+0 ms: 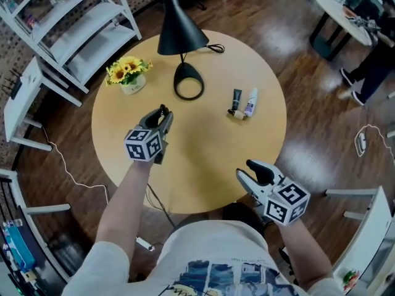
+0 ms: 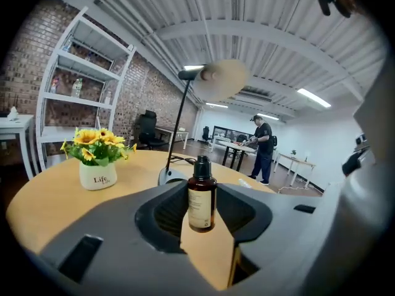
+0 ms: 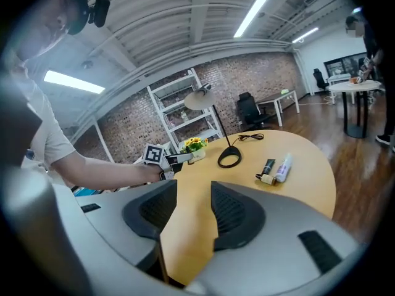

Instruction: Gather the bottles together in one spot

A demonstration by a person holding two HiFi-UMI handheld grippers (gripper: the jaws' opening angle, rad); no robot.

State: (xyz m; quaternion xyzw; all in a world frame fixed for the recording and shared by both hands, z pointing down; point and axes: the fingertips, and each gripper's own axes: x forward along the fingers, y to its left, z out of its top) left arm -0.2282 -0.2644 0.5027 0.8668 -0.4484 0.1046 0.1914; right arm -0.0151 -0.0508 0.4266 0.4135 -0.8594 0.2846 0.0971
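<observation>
Small amber glass bottle with black cap (image 2: 202, 193) stands upright, clamped between left claw (image 1: 164, 115) jaws; right claw (image 3: 192, 196) parted, empty.

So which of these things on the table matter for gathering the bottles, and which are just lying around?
Part of the job:
- amber bottle, clamped in the left gripper
- black tube, white bottle and small tan bottle, grouped together
- right gripper, open and empty

Just lying about:
- lamp
- sunflower pot
</observation>
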